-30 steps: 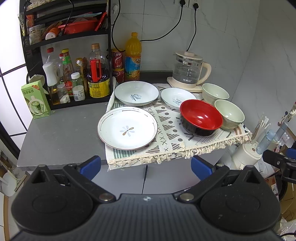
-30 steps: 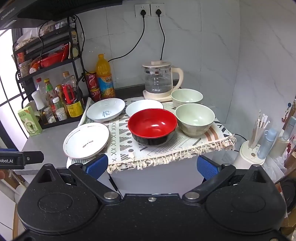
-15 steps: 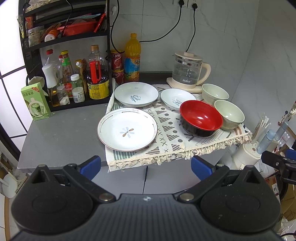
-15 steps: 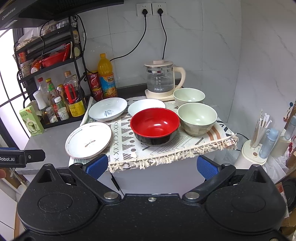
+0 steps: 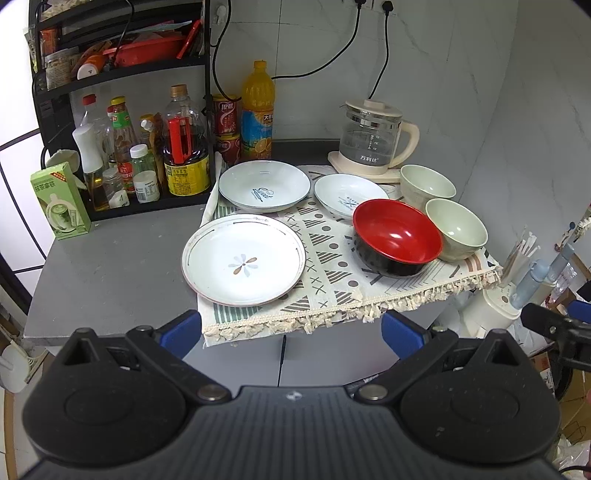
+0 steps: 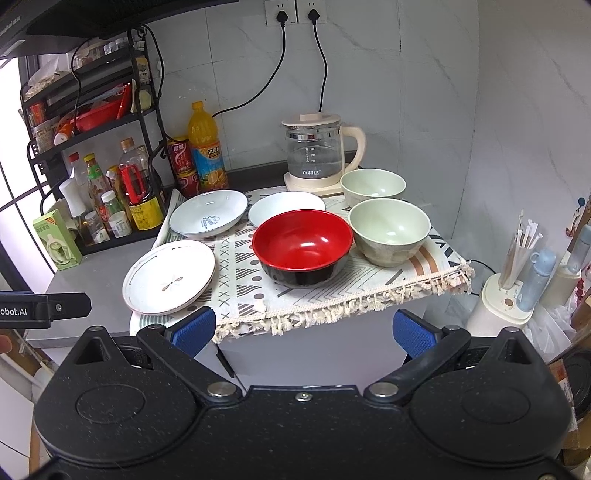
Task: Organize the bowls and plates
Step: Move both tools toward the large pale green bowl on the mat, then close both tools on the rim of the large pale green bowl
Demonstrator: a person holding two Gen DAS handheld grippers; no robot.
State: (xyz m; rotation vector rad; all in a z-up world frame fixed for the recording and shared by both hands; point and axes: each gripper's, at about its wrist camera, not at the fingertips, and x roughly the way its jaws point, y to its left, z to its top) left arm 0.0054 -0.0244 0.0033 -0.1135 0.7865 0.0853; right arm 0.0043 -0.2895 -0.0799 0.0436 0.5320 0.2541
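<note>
Nearest, both sets of fingers spread apart, empty: left gripper (image 5: 291,328), right gripper (image 6: 303,328); no stacking begun. Beyond, on worktop cloth (image 5: 332,273), flower plate (image 5: 243,259), red bowl (image 6: 302,246), green bowls (image 6: 389,228) apart; probably nest bowls first

Marble-tiled walls (image 6: 424,92), grey counter (image 5: 110,266)

- A glass kettle (image 6: 314,155) on a cream base stands at the back of the grey counter (image 5: 110,273), its cord running up to wall sockets (image 6: 295,11).
- An orange drink bottle (image 5: 257,110) stands beside stacked red cans (image 5: 225,127).
- Sauce bottles crowd a black rack (image 5: 59,92).
- A green carton (image 5: 61,203) stands at the counter's left.
- A fringed patterned cloth (image 6: 369,284) overhangs the counter's front edge.
</note>
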